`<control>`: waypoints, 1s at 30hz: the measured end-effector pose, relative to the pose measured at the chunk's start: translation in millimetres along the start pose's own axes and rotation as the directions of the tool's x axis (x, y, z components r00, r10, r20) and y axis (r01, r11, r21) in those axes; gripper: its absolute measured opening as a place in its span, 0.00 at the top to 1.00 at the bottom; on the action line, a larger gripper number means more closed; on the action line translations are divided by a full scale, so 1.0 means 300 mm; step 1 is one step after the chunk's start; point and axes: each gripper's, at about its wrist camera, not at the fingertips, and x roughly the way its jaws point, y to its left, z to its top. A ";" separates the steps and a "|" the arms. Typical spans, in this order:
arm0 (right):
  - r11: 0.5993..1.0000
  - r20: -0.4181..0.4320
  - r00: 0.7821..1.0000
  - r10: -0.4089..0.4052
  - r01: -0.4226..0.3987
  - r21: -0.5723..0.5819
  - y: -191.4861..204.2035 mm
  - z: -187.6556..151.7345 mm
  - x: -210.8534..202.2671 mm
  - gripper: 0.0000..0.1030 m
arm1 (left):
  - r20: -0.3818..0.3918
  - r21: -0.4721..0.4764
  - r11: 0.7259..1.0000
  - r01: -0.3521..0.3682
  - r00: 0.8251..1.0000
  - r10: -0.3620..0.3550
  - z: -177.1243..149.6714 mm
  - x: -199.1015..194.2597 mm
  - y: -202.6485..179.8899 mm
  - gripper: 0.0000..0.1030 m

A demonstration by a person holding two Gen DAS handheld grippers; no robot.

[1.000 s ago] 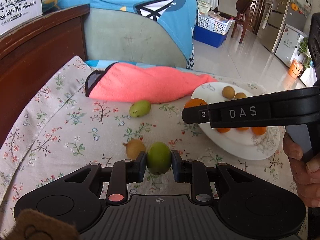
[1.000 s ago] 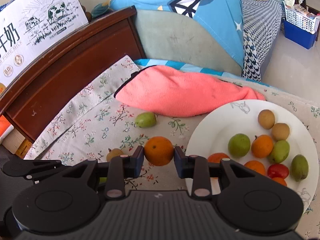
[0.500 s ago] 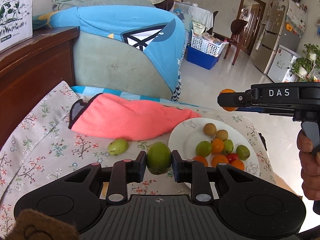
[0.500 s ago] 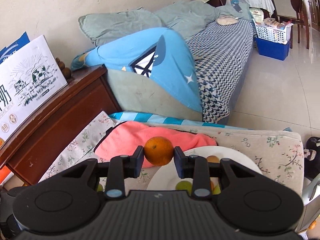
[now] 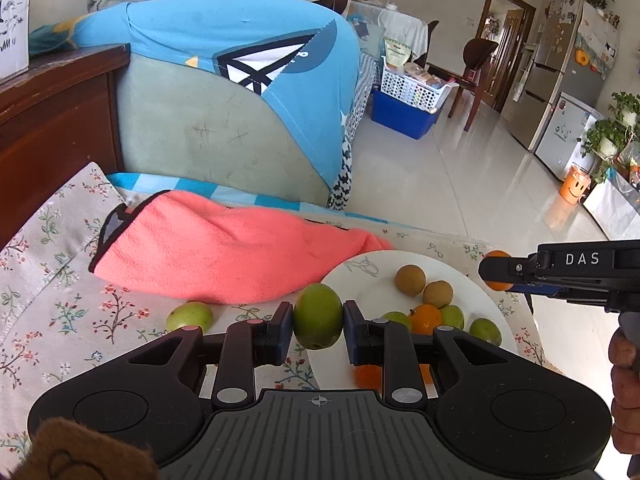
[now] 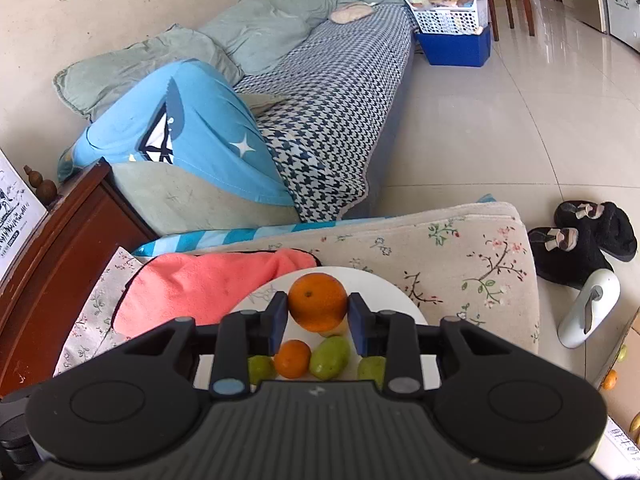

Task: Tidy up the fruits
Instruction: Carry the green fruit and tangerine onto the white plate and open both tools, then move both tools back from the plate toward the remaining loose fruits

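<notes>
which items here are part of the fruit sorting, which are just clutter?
Job:
- round green fruit in left gripper
- round orange citrus in right gripper
- white round plate already holding fruit
- small green fruit loose on the floral cloth

Clutter:
- coral pink fleece towel
- black slippers
- blue plastic bin

The letters "DAS" stand in white on the side of the right gripper (image 5: 496, 276), at the right edge of the left wrist view. Print on the white carton (image 6: 16, 216), left edge, is illegible.
</notes>
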 end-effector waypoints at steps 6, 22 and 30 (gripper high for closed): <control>0.997 -0.040 0.999 -0.027 0.029 0.065 -0.050 -0.020 0.038 0.68 | -0.005 -0.021 1.000 0.011 1.000 -0.011 0.008 0.047 -0.002 0.77; 0.995 -0.040 0.998 -0.043 0.047 0.088 -0.052 -0.027 0.053 0.66 | -0.004 -0.025 0.999 0.037 0.999 -0.037 0.004 0.073 -0.036 0.64; 1.000 -0.009 1.000 -0.015 0.015 0.016 0.013 -0.018 0.024 0.64 | 0.021 -0.067 0.998 -0.020 1.000 0.022 0.043 0.000 -0.005 0.36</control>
